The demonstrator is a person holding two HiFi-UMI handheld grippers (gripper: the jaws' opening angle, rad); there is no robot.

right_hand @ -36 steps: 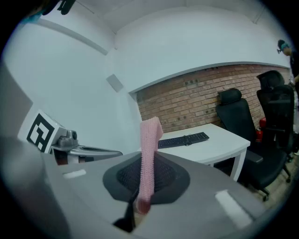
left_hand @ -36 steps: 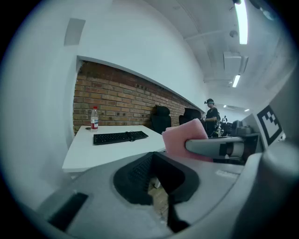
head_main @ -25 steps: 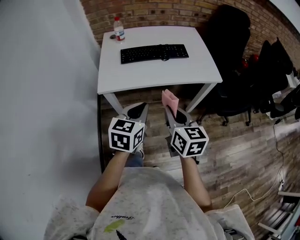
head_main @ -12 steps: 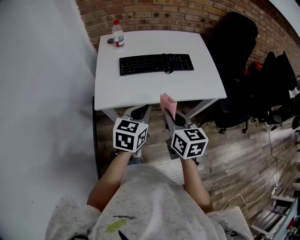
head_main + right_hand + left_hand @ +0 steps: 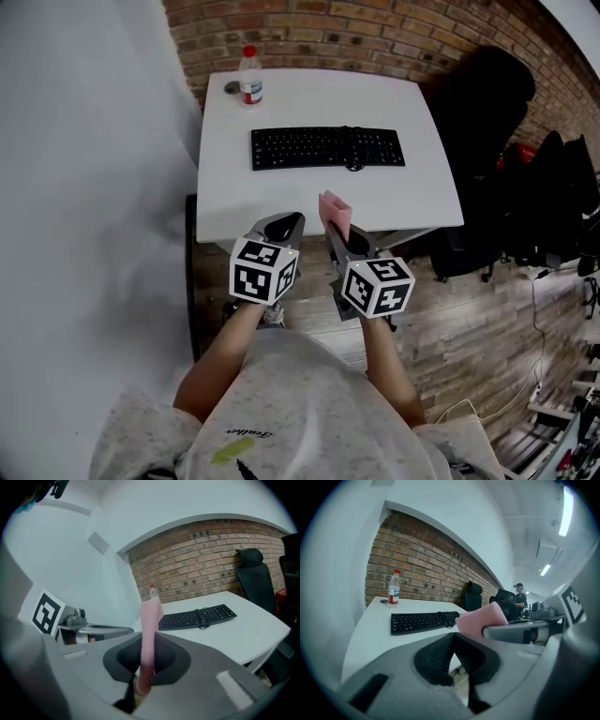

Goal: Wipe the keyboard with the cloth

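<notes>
- Pink cloth (image 5: 336, 211) stands upright, clamped in the right gripper (image 5: 334, 229). Its folded top pokes up above the jaw tips.
- In the right gripper view the two dark pads press on the cloth from both sides, and its lower end hangs down past them.
- Left gripper (image 5: 292, 219) is held just beside the right one. Its jaws are closed tip to tip with nothing between them, as its own view shows.
- From the head view, both sets of jaw tips overlap the front edge of the white desk (image 5: 309, 98), near the middle of that edge. The cloth is well apart from the keyboard and not touching it.
- Black keyboard (image 5: 327, 147) lies flat across the middle of the desk, its long side parallel to the front edge. It sits a little nearer the right edge than the left.
- A dark cable (image 5: 352, 161) is bunched over the keyboard's right half.
- A clear bottle (image 5: 250, 75) with a red cap stands upright at the rear left corner of the desk. A small dark round thing (image 5: 232, 87) lies just to its left.
- A brick wall (image 5: 375, 37) runs behind the rear edge of the desk.
- A black office chair (image 5: 487, 103) stands by the right edge, on a wooden floor (image 5: 469, 319).
</notes>
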